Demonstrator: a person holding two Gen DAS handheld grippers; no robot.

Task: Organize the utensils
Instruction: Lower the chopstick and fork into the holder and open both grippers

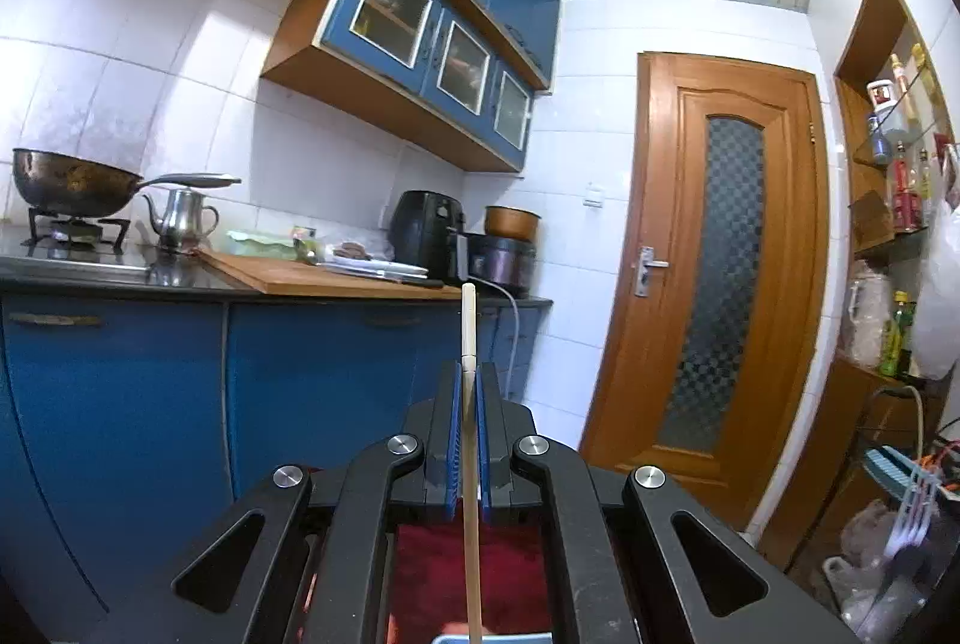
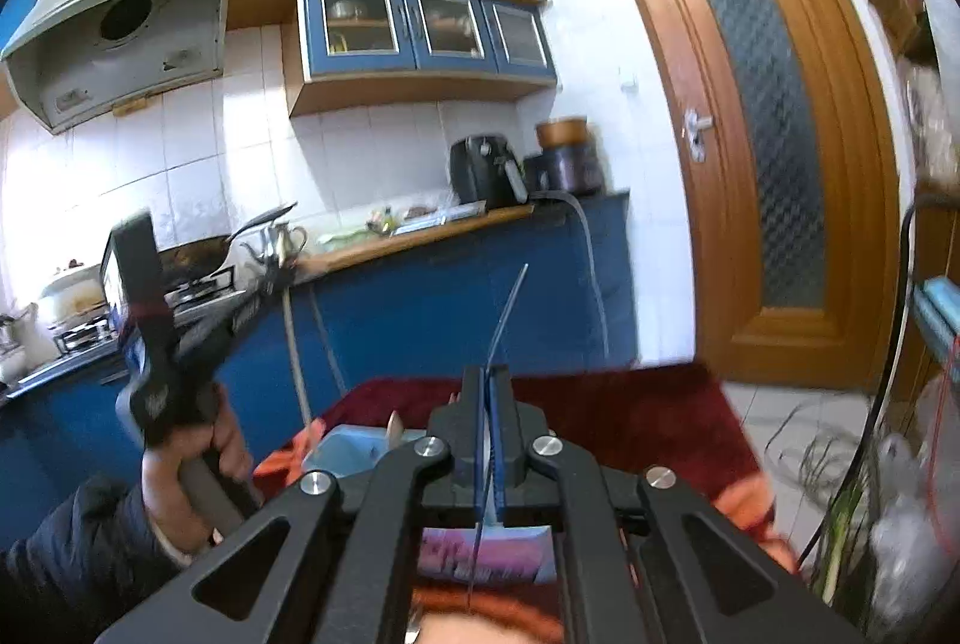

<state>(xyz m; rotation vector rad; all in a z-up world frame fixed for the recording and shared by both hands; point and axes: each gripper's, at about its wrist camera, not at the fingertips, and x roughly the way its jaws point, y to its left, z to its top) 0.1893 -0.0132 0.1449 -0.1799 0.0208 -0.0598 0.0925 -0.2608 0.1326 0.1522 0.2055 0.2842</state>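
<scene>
The chopstick stands upright, clamped in the closed jaws of the left gripper, its long axis vertical above the red cloth, while the right gripper pinches a thin dark utensil nearly upright.

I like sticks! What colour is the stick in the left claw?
Pale tan wooden chopstick, clearest in the left wrist view.

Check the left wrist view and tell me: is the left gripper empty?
No, the left gripper is shut on a wooden chopstick that sticks out past its blue pads.
</scene>
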